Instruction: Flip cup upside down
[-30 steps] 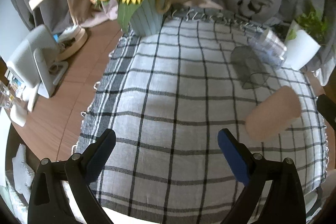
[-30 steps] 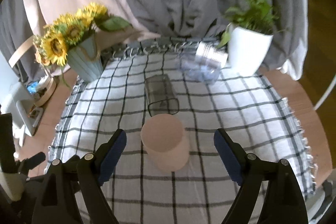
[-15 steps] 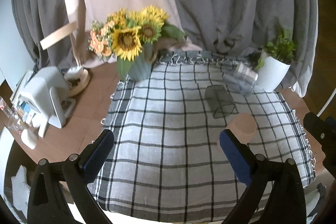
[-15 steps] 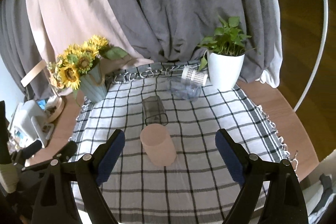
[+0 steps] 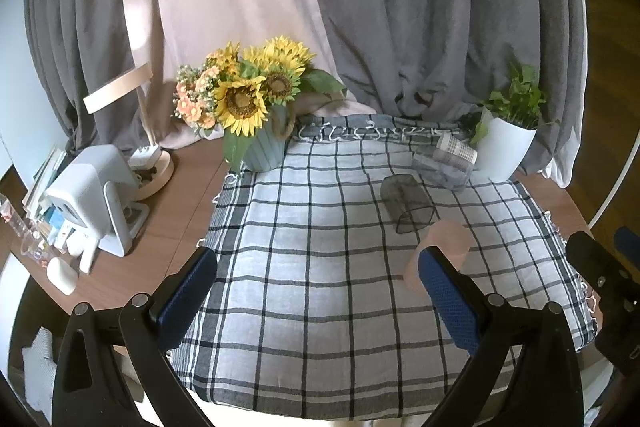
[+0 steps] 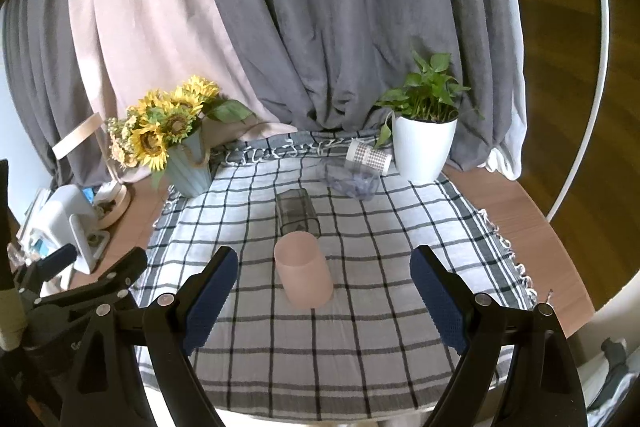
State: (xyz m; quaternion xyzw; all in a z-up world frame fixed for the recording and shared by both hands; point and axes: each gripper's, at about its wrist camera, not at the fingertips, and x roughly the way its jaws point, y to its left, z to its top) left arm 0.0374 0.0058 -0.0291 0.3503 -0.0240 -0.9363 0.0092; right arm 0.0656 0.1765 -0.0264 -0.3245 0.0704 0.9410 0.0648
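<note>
Pink cup (image 6: 305, 274) on black-and-white checked cloth (image 6: 360, 327).

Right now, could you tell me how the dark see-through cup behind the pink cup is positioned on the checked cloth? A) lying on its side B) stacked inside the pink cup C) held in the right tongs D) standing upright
A: the dark see-through cup lies on its side on the checked cloth, just behind the pink cup, while the right tongs are open and hold nothing.

Your wooden table (image 6: 520, 211) carries a checked cloth (image 6: 360, 327), a sunflower vase (image 6: 190, 167), and a potted plant (image 6: 422, 147).
</note>
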